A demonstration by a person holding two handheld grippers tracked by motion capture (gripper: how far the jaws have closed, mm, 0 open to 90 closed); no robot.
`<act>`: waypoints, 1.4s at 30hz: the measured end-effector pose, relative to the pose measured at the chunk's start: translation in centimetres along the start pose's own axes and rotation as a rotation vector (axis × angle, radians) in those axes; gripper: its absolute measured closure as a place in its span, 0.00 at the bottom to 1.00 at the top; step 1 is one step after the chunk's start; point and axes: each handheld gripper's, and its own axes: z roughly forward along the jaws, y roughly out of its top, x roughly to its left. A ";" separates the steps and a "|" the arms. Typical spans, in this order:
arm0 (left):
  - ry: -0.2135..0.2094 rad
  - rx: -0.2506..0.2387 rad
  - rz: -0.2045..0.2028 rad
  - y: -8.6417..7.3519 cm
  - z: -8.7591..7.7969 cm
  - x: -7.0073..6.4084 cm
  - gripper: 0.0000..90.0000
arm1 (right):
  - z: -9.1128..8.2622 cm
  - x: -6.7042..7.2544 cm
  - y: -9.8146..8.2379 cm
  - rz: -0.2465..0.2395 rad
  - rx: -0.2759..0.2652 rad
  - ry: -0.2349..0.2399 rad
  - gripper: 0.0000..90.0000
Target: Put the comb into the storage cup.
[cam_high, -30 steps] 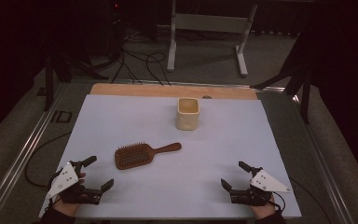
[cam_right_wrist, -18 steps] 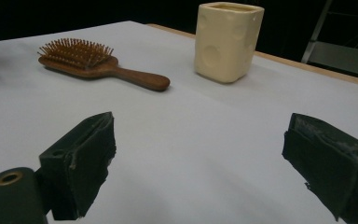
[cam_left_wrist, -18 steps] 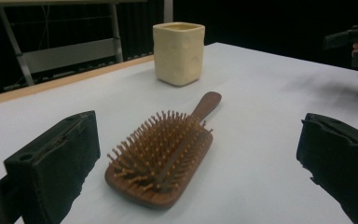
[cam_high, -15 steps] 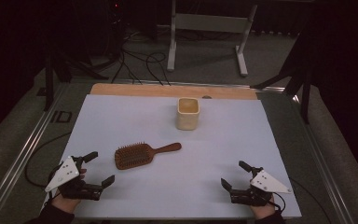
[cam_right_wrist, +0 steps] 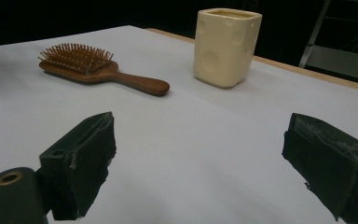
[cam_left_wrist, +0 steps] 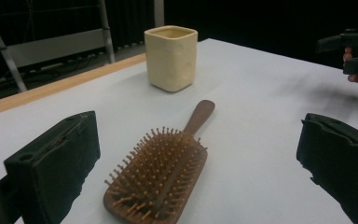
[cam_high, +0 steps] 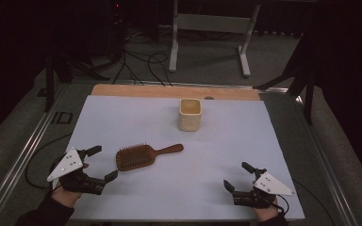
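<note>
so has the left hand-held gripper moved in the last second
Yes. In the high view the left hand-held gripper has shifted right, closing toward the head of the brush, which lies where it was. Its jaws are open and not touching it.

Dim room, black all around, with most light falling on the table (cam_high: 273, 141). White sheet over the tabletop; bare wooden strip (cam_high: 136, 90) along the far edge. Metal rails (cam_high: 23, 155) down both sides of the table. Grey floor (cam_high: 207, 52), perhaps carpet, hard to tell in the dark. Grey metal stand (cam_high: 212, 23) with two legs behind the table. Black cables (cam_high: 141, 63) loose on the floor beside it. Dark tripod legs (cam_high: 297, 80) at the right. Small red light (cam_high: 118, 5) far back.
</note>
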 end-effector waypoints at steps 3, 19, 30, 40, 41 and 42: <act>-0.016 0.014 0.008 0.5 0.4 -0.1 0.00 | 0.0 0.0 0.0 0.001 0.001 0.001 0.10; -0.053 0.038 0.020 3.4 2.5 -0.2 0.00 | 0.0 0.0 0.0 0.008 -0.005 0.009 0.10; -0.096 0.056 0.025 5.0 4.5 -0.6 0.00 | 0.0 0.1 0.1 0.005 -0.004 0.011 0.10; -0.111 0.080 0.036 6.4 6.3 -0.7 0.00 | 0.0 0.1 0.1 0.004 -0.006 0.015 0.10; -0.110 0.082 0.041 6.5 6.5 -0.8 0.00 | 0.0 0.1 0.1 0.006 -0.006 0.016 0.10; -0.108 0.079 0.044 6.6 6.7 -0.9 0.00 | 0.0 0.1 0.1 0.006 -0.006 0.016 0.10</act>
